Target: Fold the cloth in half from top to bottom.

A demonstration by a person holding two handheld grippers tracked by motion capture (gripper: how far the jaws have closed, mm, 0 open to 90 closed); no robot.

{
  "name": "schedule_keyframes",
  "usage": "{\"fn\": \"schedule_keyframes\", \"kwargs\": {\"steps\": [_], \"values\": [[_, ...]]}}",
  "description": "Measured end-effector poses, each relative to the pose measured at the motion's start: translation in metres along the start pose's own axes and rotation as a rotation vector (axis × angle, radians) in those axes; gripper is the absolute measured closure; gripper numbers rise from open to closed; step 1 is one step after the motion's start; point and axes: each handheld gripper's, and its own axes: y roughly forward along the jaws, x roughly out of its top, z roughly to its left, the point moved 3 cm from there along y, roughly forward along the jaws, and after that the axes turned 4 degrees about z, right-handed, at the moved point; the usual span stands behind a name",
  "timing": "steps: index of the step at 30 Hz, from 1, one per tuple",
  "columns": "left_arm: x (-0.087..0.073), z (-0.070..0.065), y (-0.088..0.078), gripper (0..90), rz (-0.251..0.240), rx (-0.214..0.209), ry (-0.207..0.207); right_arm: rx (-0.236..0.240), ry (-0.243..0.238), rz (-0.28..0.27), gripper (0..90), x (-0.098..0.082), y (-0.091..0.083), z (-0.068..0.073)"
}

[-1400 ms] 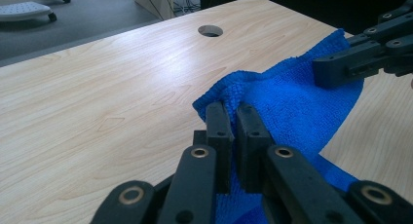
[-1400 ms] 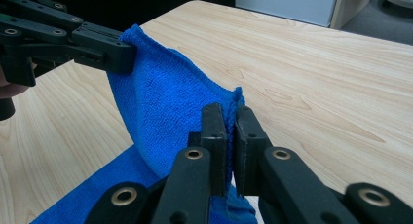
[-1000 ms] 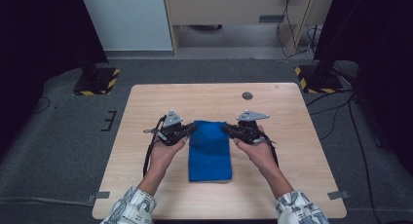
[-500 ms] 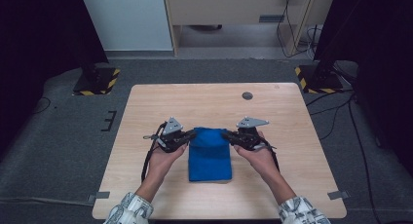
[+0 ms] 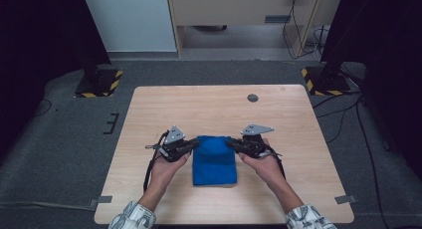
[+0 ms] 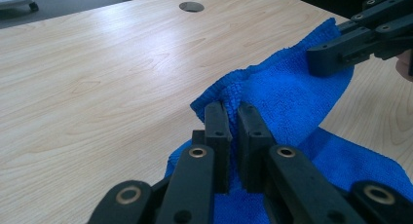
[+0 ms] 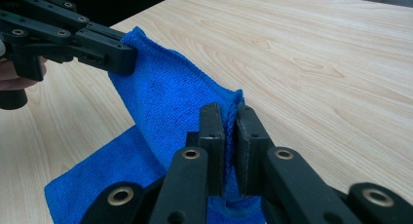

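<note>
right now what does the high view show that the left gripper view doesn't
High view alone: both forearms with patterned sleeves, the whole wooden table, the grey floor, and the left gripper from outside.

Left gripper view alone: its two black jaws close up, shut on the blue cloth's raised edge.

Both: the cloth, the right gripper clamping its other corner, the table's round hole.

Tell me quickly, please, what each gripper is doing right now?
Left gripper: shut on a far corner of the blue cloth.
Right gripper: shut on the cloth's other far corner, lifted off the table.
</note>
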Motion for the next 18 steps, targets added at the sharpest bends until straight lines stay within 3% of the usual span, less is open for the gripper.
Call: {"fn": "schedule_keyframes", "kwargs": {"steps": [18], "values": [[-0.011, -0.012, -0.009, 83.1, 0.000, -0.013, 0.003, 0.030, 0.002, 0.005, 84.5, -0.014, -0.001, 0.007]]}}
